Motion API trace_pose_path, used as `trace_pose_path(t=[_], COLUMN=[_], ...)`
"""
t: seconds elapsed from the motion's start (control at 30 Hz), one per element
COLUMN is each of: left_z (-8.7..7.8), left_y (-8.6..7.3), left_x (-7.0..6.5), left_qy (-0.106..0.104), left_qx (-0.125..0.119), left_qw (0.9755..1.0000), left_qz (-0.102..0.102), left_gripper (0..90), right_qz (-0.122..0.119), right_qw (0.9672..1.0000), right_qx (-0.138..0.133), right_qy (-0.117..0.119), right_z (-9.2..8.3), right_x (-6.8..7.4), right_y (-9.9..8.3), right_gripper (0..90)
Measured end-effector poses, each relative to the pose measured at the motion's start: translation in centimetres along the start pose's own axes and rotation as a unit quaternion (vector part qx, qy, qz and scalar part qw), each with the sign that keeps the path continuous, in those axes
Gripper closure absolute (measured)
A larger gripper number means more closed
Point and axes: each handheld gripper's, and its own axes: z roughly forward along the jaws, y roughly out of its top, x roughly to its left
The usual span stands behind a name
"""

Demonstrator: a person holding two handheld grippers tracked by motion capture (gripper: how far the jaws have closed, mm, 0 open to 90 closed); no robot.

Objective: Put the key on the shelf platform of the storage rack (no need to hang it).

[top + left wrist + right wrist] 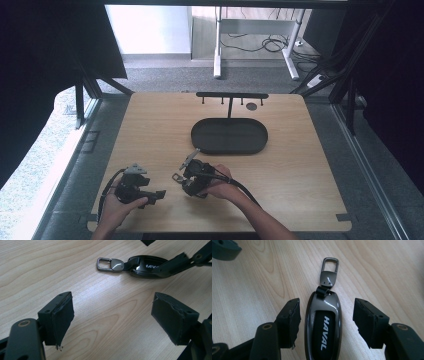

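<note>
A key fob (pixel 323 325) lies on the counter (pixel 300 165), well short of the tray (pixel 229 136). The right claw (pixel 325 322) straddles it, apparently not pressing. The left claw (pixel 112 320) gapes, released, just beside the fob.

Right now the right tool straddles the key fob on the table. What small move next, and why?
Probably close the right tool on the key fob. The fob lies flat on the table between the pads, with a gap showing on each side, so nothing grips it yet. It sits nearer one pad, so centre slightly first. The left tool stands open and apart.
</note>
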Motion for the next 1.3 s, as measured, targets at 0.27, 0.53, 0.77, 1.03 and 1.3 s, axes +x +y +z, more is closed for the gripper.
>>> trace_pose_path(t=[0.27,0.53,0.77,1.03,1.3], left_z=[-0.1,-0.1,-0.1,-0.3,-0.5], left_y=[0.0,0.0,0.0,0.0,0.0], left_x=[0.0,0.0,0.0,0.1,0.2], left_qy=[-0.001,-0.001,0.000,0.003,0.005], left_qx=[-0.002,-0.001,-0.002,-0.008,-0.014], left_qw=[1.0000,1.0000,1.0000,0.9999,0.9998], left_qz=[-0.003,-0.002,-0.003,-0.008,-0.012], left_gripper=[18.5,18.5,18.5,18.5,18.5], right_qz=[-0.009,-0.007,-0.006,-0.004,0.010], right_qw=[0.9996,0.9989,0.9991,0.9991,0.9997], right_qx=[0.028,0.046,0.043,0.041,0.004], right_qy=[-0.001,0.000,-0.003,0.003,0.022], right_z=[1.6,2.4,2.3,2.1,-0.5], right_x=[0.2,0.3,0.3,-0.1,-0.7], right_y=[0.1,0.0,0.0,0.0,0.6], right_gripper=[38.7,39.9,48.7,49.3,49.5])
